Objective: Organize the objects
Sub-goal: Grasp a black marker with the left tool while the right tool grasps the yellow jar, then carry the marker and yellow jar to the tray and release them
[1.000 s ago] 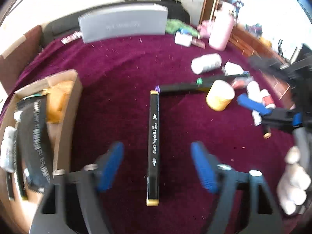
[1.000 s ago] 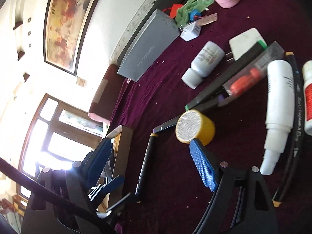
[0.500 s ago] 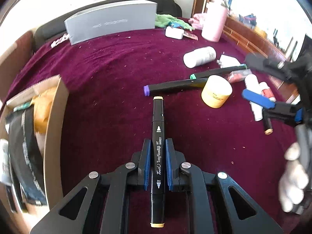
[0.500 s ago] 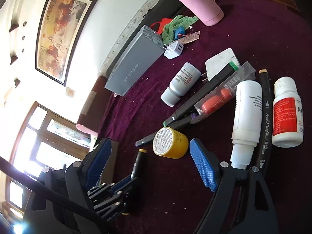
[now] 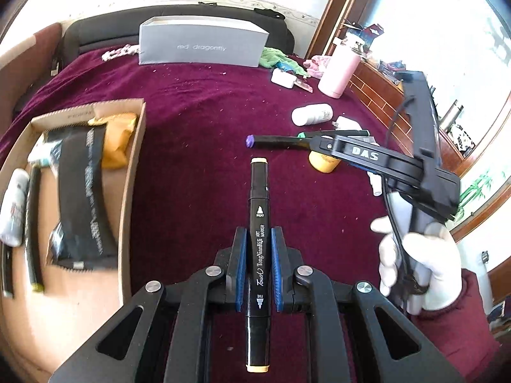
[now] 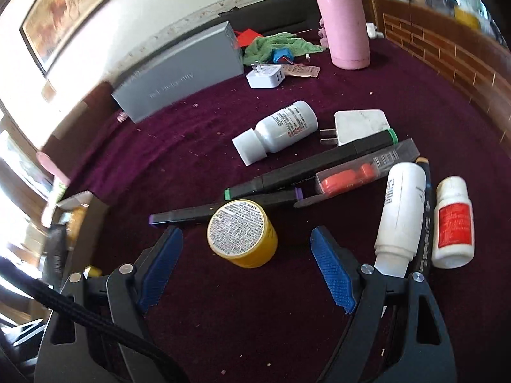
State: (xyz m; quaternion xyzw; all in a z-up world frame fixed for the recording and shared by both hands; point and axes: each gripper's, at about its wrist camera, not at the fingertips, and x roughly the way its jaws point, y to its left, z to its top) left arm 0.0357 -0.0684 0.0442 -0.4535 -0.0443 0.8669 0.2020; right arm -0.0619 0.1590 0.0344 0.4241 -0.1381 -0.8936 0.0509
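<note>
Lifted since a second ago: black double-ended art marker with beige caps (image 5: 258, 255), then lying loose on the maroon velvet cloth (image 5: 198, 146) between spread jaws, now clamped at mid-barrel between the blue pads of the left gripper (image 5: 258, 266), at lower centre of the left wrist view, clear of the cloth.

Open brown cardboard box (image 5: 135, 172): left edge of that view, holding a black pouch (image 5: 83, 191), a yellow packet and a white bottle.

Grey rectangular box lettered "red dragonfly" (image 5: 202, 44): upper centre. Pink cylindrical flask (image 5: 338, 71): upper right.

Right gripper (image 6: 246, 271): jaws wide apart, nothing between the pads; held by a white-gloved hand (image 5: 421, 271) at the right of the left wrist view.

Yellow round jar with printed white lid (image 6: 241, 234): lying on its side just beyond the right gripper's fingertips, centre of the right wrist view. Behind it, black markers with purple (image 6: 223, 209) and green (image 6: 313, 166) caps; white pill bottle (image 6: 278, 131) above; two white bottles at right.
</note>
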